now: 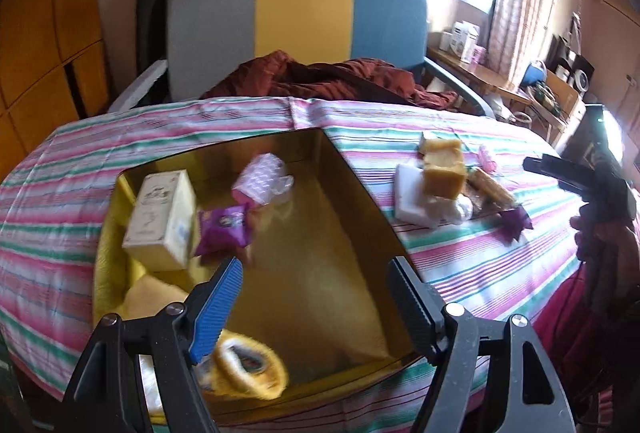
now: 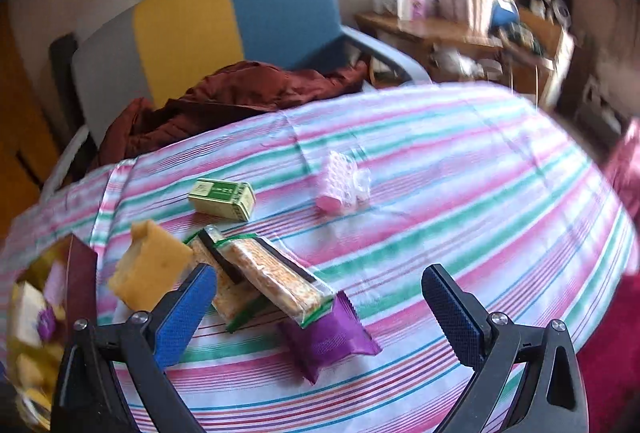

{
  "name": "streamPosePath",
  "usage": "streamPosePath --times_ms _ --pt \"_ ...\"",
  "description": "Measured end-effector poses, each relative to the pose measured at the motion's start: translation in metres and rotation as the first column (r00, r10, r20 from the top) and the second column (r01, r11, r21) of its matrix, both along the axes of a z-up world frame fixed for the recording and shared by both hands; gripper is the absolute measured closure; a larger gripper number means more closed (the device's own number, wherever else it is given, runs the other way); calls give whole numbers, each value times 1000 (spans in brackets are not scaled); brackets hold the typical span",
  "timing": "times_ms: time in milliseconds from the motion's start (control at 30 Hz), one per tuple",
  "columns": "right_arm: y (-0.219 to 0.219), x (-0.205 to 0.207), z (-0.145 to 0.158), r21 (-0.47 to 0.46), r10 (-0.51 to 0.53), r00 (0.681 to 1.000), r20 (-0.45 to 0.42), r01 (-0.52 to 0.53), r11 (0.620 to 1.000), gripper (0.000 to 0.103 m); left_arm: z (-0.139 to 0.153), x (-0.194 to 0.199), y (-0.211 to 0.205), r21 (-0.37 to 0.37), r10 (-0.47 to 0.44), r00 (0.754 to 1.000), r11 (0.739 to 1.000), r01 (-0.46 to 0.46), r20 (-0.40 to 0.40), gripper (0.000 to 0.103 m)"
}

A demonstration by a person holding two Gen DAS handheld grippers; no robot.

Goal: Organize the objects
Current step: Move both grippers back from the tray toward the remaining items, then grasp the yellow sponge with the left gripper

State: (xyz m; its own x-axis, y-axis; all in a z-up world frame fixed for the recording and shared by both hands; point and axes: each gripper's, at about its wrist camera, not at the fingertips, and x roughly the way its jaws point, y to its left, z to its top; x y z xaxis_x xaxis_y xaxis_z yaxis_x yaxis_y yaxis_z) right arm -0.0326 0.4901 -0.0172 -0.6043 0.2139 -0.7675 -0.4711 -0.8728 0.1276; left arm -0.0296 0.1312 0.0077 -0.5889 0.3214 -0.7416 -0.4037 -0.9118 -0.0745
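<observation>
Both grippers hanging wide open, holding nothing.
Left gripper (image 1: pixel 316 293) is hovering over the gold-lined box (image 1: pixel 352 169); right gripper (image 2: pixel 320 297) over the purple foil packet (image 2: pixel 328 341).

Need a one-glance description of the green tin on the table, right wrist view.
On the striped tablecloth, look past the pile of snack packets toward the chair. The green tin lies alone on its side there, left of the pink packet. It is the only hard green-and-gold rectangular box; its neighbours are soft wrappers.
</observation>
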Motion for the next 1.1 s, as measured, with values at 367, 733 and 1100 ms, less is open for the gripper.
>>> streamPosePath --times_ms 367,733,1100 --pt "8 3 -9 -81 -28 999 20 29 996 0 -1 -17 74 -33 -129 992 991 129 9 27" --pt "25 4 -16 -185 -66 998 15 68 980 0 -8 -49 130 -2 -202 977 979 203 67 27" --pt "27 4 -18 -210 -57 998 7 57 976 0 -31 -95 180 7 -228 962 973 230 147 26"
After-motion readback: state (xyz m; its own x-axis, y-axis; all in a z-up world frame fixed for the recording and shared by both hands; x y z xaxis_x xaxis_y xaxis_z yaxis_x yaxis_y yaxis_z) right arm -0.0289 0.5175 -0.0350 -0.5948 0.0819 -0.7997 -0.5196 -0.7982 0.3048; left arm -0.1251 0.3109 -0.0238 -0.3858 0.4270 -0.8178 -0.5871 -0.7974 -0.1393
